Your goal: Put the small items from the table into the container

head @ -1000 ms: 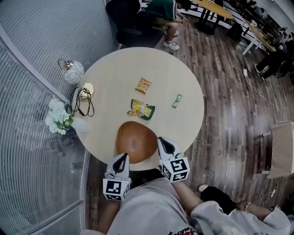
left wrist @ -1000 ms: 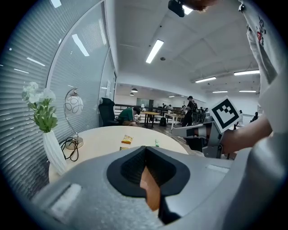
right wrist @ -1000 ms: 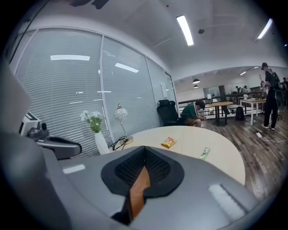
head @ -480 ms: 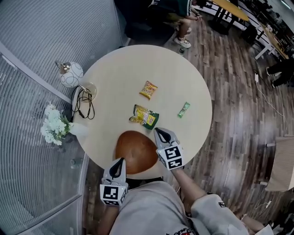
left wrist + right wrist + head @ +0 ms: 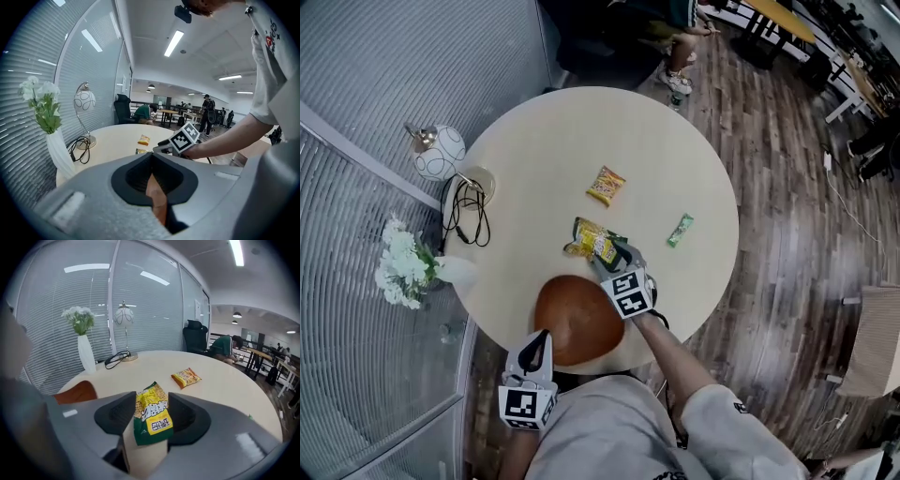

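Opening, the right gripper (image 5: 152, 398) jaws straddle the yellow-green snack packet (image 5: 153, 419) without pressing it. Left gripper (image 5: 541, 338) is closed and empty at the brown bowl (image 5: 579, 317) rim.

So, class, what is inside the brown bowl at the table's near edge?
Nothing: the bowl shows only its bare brown inside. The left gripper covers a small part by its near rim, so that spot cannot be seen.

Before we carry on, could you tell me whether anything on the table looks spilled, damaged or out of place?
Nothing stands out: the yellow-green packet, orange packet and small green packet lie flat, the vase and lamp stand upright.
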The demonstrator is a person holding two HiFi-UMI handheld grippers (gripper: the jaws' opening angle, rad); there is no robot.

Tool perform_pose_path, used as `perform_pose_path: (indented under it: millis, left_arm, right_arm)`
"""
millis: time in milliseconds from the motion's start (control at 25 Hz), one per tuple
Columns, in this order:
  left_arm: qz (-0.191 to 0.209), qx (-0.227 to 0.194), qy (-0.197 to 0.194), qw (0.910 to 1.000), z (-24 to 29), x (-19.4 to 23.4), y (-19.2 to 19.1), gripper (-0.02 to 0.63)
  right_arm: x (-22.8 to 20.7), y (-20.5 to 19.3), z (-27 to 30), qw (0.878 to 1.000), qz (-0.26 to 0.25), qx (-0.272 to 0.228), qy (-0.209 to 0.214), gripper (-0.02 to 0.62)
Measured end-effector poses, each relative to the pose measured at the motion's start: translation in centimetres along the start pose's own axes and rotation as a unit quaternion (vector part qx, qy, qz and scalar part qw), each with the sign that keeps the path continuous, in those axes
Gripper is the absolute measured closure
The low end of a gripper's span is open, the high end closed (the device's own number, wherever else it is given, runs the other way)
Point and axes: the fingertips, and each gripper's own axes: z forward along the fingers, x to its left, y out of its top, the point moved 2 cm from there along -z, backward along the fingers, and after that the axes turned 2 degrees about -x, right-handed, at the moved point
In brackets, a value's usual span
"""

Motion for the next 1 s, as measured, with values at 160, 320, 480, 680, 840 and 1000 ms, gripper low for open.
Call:
perform_pose_path:
  millis: [160, 320, 480, 680, 840, 1000]
  left_arm:
    - [-0.007, 0.006, 0.015, 0.9998, -0.3, 1.3, -0.4, 0.618]
    - [-0.017, 0.012, 0.031, 0.9993, -0.9, 2.4, -0.9, 0.618]
    - [-0.023, 0.016, 0.047, 0.9985, -1.3, 3.2, -1.1, 0.618]
    - [-0.030, 0.020, 0.058, 0.9977, -1.9, 3.9, -1.8, 0.618]
    - [-0.032, 0.019, 0.061, 0.9975, -1.9, 4.0, -1.8, 0.618]
    - [-0.030, 0.017, 0.062, 0.9975, -2.1, 3.8, -1.7, 0.618]
  right_arm:
    - [-0.4, -1.3, 3.7, 0.999, -0.016, 0.040, 0.003, 0.267]
    - [0.2, -3.1, 6.4, 0.994, -0.024, 0.094, 0.039, 0.233]
    - [0.2, -3.9, 7.8, 0.991, -0.032, 0.121, 0.052, 0.222]
    - [0.3, -4.6, 8.2, 0.989, -0.022, 0.136, 0.057, 0.222]
    - [0.4, -4.7, 8.3, 0.987, -0.029, 0.147, 0.064, 0.244]
    - [0.7, -4.7, 8.1, 0.983, -0.039, 0.167, 0.072, 0.318]
